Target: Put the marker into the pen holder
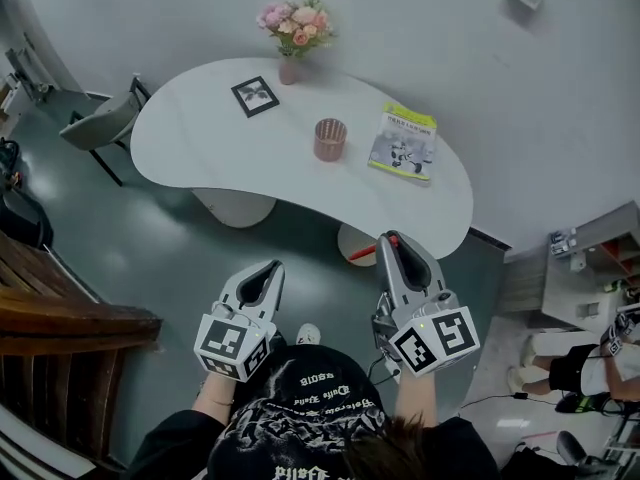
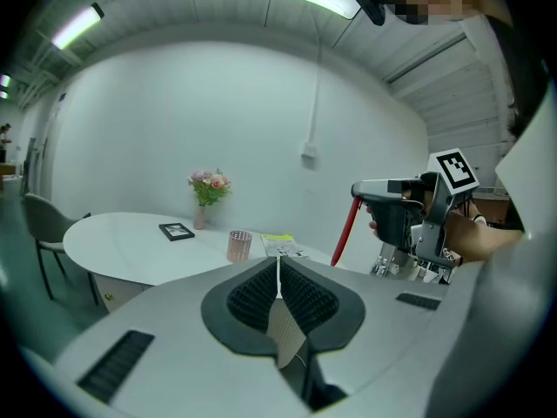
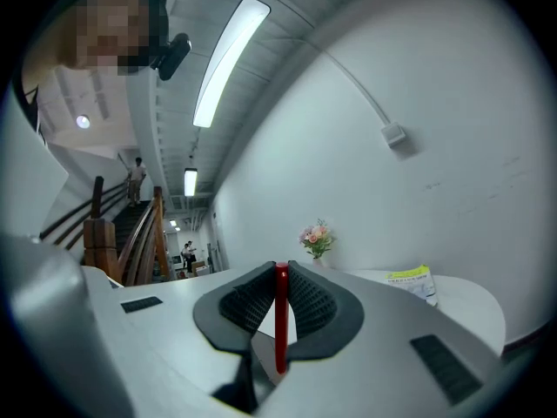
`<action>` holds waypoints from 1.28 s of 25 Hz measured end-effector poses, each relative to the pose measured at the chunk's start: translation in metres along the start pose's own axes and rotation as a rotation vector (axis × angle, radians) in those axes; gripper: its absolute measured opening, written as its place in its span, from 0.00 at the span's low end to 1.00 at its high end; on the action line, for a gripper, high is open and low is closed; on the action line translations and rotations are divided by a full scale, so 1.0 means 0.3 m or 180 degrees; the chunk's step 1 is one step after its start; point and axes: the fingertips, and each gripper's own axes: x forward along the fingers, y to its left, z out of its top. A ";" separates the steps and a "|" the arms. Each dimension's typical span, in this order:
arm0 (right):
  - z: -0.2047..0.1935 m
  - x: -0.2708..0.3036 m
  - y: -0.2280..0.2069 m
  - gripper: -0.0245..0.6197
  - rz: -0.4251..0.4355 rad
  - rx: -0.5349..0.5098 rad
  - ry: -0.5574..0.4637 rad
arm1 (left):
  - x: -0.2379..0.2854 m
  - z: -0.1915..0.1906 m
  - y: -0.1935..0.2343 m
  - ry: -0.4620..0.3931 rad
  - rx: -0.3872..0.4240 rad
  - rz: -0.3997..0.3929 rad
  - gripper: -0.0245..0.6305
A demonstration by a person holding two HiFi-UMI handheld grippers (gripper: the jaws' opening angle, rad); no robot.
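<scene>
The pink mesh pen holder [image 1: 330, 139] stands upright near the middle of the white table [image 1: 200, 138]; in the left gripper view this pen holder [image 2: 238, 246] is ahead of the jaws. My right gripper [image 1: 391, 243] hangs short of the table's near edge, shut on a red marker [image 1: 364, 253] whose end sticks out to the left. In the right gripper view the marker [image 3: 281, 320] stands upright between the pads of that gripper [image 3: 281, 273]. My left gripper [image 1: 268, 273] is held lower left of it, away from the table, and in its own view this gripper [image 2: 278, 270] is shut and empty.
On the table are a vase of pink flowers [image 1: 293, 28] at the back, a black picture frame [image 1: 255, 96] and a yellow-green booklet [image 1: 403, 141] on the right. A grey chair [image 1: 105, 120] stands at the table's left end. A wooden stair rail [image 1: 60, 313] runs on my left.
</scene>
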 end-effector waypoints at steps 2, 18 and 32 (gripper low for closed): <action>0.015 0.016 -0.019 0.14 0.0003 0.0005 -0.0025 | 0.022 -0.002 0.002 0.0008 -0.0040 0.0010 0.08; -0.008 0.215 -0.103 0.14 -0.0153 -0.0136 0.0061 | 0.250 0.001 0.162 0.0089 -0.0109 -0.0143 0.08; 0.051 0.622 -0.229 0.14 -0.0477 -0.0260 0.0056 | 0.585 0.186 0.492 0.0054 -0.0010 -0.0344 0.08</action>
